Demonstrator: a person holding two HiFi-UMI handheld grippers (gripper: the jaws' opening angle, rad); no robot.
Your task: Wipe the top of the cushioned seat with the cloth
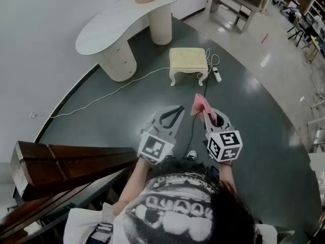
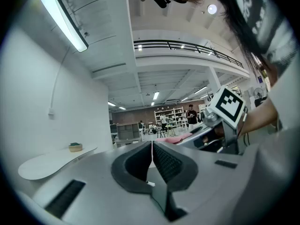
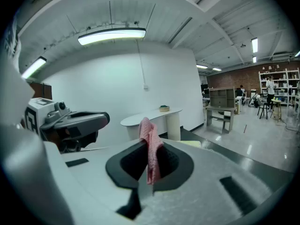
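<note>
Head view: both grippers are held out over a dark floor [image 1: 264, 126]; the left gripper [image 1: 175, 111] is beside the right gripper [image 1: 205, 114], which holds a pink cloth [image 1: 199, 104]; the cushioned seat [image 1: 188, 59] stands well ahead of them, near a white table [image 1: 119, 22]; left gripper view: its jaws are pressed together with nothing between them; right gripper view: its jaws are clamped on the cloth, which sticks up above them and hangs down between them
</note>
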